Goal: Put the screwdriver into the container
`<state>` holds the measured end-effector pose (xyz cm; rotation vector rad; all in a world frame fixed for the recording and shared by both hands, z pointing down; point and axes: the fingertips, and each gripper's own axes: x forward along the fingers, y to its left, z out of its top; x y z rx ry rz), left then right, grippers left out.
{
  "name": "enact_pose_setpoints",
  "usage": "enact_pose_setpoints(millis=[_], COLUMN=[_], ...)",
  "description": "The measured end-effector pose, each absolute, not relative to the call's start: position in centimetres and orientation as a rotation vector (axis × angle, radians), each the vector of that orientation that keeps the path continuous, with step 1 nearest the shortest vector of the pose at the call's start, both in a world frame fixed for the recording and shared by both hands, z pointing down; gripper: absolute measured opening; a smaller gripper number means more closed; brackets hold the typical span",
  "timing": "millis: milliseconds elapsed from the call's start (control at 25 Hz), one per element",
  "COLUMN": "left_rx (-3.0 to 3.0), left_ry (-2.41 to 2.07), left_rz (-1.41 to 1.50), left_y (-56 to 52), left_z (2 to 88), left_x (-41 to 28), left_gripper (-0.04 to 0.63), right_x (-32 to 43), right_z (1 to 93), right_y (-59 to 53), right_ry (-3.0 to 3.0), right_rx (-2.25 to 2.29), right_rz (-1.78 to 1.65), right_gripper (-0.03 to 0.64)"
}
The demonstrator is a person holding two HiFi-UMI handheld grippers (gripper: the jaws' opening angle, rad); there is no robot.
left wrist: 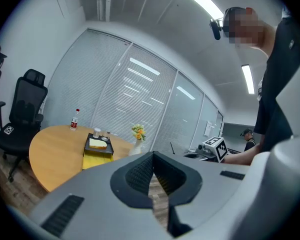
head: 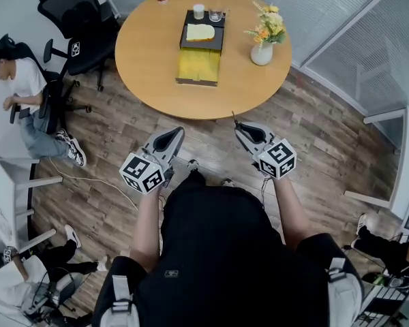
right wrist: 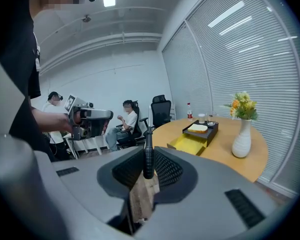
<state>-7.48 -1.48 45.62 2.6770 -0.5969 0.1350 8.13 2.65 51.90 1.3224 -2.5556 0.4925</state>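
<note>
Right gripper view shows your right gripper (right wrist: 148, 170) pinching the screwdriver (right wrist: 148, 151) upright by its black handle. Your left gripper (left wrist: 152, 160) is pressed together, empty. Pickup looks done; the yellow container (head: 198, 65) on the round worktop (head: 146, 46) sits well ahead, so carrying and dropping remain.

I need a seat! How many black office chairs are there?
2: an empty chair left of the round table, and a chair under the seated person beside it. Others may be hidden.
</note>
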Motion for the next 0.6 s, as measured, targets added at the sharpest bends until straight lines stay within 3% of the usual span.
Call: enact_pose_setpoints(millis=[600], left_rx=[2.707], left_ry=[-0.444], left_rz=[0.145], left_y=[-8.7], left_z=[46.1], left_x=[-10.3], left_gripper=[0.006], right_x=[4.3], right_z=[52.3], right_y=[-3.3], right_ry=[-2.466], right_rx=[1.433], right_rz=[0.471], right_gripper=[0.058])
